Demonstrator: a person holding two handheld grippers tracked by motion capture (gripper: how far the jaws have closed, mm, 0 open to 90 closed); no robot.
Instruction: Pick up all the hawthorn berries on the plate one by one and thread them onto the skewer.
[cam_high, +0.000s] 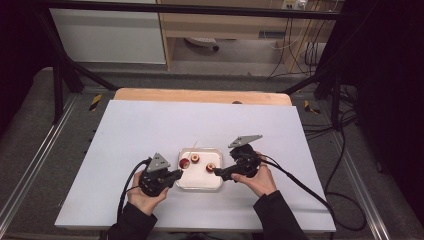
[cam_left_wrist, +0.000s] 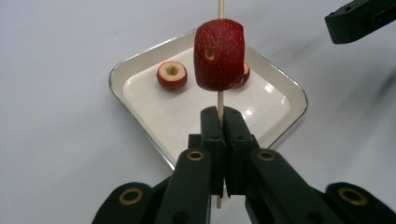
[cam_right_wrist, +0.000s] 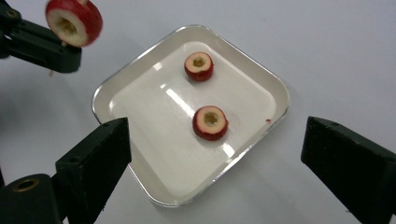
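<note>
The left gripper (cam_left_wrist: 221, 122) has its jaws pressed together on a thin wooden skewer (cam_left_wrist: 220, 9), and threaded on that skewer, just above the jaw tips, sits a red fruit piece (cam_left_wrist: 218, 55) with a cored hole in its side. In the left gripper view the skewer stands upright, poking out above the fruit and below the jaws. Over to the right gripper (cam_right_wrist: 215, 154): jaws spread wide, nothing between them, hanging above the near edge of the white tray (cam_right_wrist: 140, 116). In that tray lie two more cored fruit slices, cut face up and apart from each other, one nearer the far side (cam_right_wrist: 199, 66), one closer to the middle (cam_right_wrist: 210, 122). From the high view, the tray (cam_high: 200, 183) rests on the white tabletop (cam_high: 150, 125) between the two hands, left gripper (cam_high: 172, 175) at its left edge, right gripper (cam_high: 220, 172) at its right.
</note>
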